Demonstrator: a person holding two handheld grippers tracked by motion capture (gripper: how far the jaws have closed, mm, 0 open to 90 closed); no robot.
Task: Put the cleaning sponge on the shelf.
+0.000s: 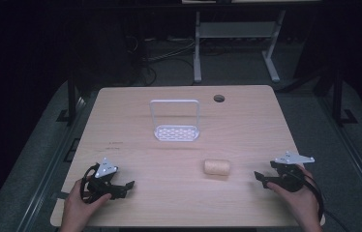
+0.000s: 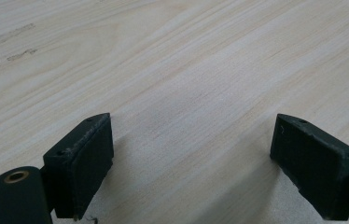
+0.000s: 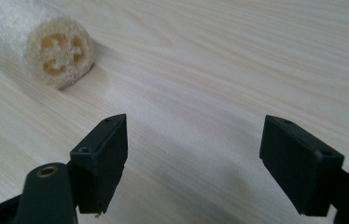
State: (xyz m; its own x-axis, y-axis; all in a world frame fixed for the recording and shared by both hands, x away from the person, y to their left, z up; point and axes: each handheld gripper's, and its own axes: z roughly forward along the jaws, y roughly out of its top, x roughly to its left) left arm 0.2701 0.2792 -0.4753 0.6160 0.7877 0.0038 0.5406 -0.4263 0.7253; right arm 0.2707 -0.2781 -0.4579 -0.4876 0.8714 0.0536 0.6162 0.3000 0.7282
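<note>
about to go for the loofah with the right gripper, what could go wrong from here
The loofah lies on its side on the bare table, so a nudge from one jaw may roll it away. It looks soft, so a hard squeeze could crush it. The right gripper is open but still apart from it and off to one side in its own view; closing without lining up would likely catch nothing.
</note>
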